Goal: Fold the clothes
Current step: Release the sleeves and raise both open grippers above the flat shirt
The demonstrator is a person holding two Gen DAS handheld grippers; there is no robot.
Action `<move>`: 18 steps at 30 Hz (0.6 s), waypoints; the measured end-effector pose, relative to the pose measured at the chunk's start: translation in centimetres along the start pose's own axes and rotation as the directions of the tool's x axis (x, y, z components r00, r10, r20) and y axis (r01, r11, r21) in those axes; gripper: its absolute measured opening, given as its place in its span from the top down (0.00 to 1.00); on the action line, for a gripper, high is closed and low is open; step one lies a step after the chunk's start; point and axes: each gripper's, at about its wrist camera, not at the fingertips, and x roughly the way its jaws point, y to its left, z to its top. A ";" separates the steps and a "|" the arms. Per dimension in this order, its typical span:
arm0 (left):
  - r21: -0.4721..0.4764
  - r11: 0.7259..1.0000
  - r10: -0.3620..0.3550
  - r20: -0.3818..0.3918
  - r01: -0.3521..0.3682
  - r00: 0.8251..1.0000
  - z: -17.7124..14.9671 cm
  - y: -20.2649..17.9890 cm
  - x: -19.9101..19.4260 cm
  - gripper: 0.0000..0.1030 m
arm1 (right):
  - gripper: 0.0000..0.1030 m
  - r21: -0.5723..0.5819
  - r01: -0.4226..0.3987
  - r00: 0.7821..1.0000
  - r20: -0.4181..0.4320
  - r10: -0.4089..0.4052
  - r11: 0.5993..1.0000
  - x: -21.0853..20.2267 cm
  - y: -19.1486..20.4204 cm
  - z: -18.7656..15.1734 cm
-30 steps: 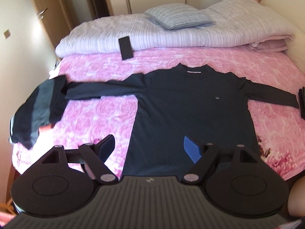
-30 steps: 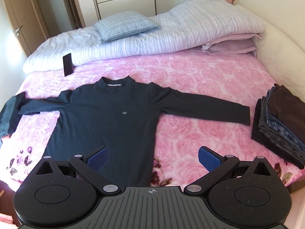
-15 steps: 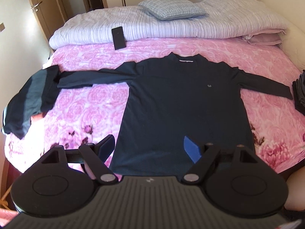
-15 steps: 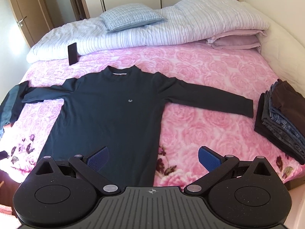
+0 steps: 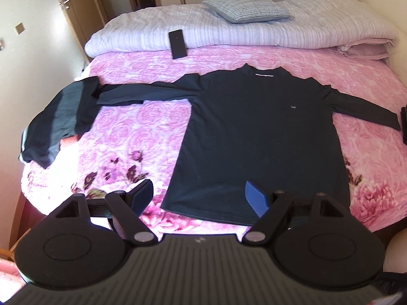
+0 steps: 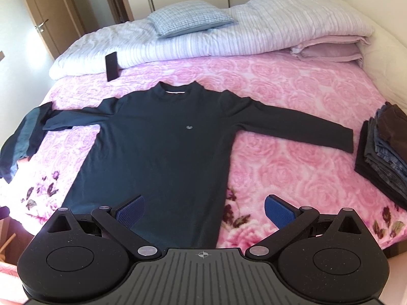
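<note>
A dark long-sleeved shirt point(image 5: 257, 132) point(image 6: 157, 147) lies flat and face up on the pink floral bedspread point(image 5: 132, 132) point(image 6: 292, 96), both sleeves stretched out sideways. My left gripper point(image 5: 199, 197) hovers open above the shirt's bottom hem, toward its left corner, holding nothing. My right gripper point(image 6: 204, 209) is open too, over the hem's right side, with its right fingertip point(image 6: 276, 209) above bare bedspread. Neither gripper touches the fabric.
A dark and grey garment point(image 5: 58, 117) point(image 6: 20, 137) lies crumpled at the bed's left edge. A stack of folded clothes point(image 6: 384, 150) sits at the right edge. A folded striped duvet point(image 6: 229, 35), a pillow point(image 6: 190, 20) and a black phone point(image 5: 178, 44) are at the head.
Both grippers have drawn back toward the foot of the bed and tilted; the left view now shows the shirt's whole hem and more bedspread. The shirt has not moved.
</note>
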 end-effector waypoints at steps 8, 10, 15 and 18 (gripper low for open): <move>-0.060 0.997 0.053 -0.045 -0.056 0.998 -2.4 2.2 -1.0 0.26 | 0.00 -0.075 -0.049 0.997 -0.062 0.044 0.996 2.3 2.2 -0.2; -0.077 0.995 0.064 -0.064 -0.068 0.996 -3.1 2.8 -1.1 0.26 | 0.00 -0.102 -0.065 0.995 -0.086 0.056 0.993 3.0 3.0 -0.4; -0.117 0.988 0.087 -0.111 -0.100 0.990 -4.9 4.4 -1.3 0.26 | 0.00 -0.128 -0.061 0.993 -0.111 0.046 0.990 5.0 5.9 -0.4; -0.116 0.989 0.075 -0.123 -0.090 0.990 -4.5 6.1 0.1 0.26 | 0.00 -0.129 -0.039 0.993 -0.119 0.023 0.991 6.2 7.9 -0.1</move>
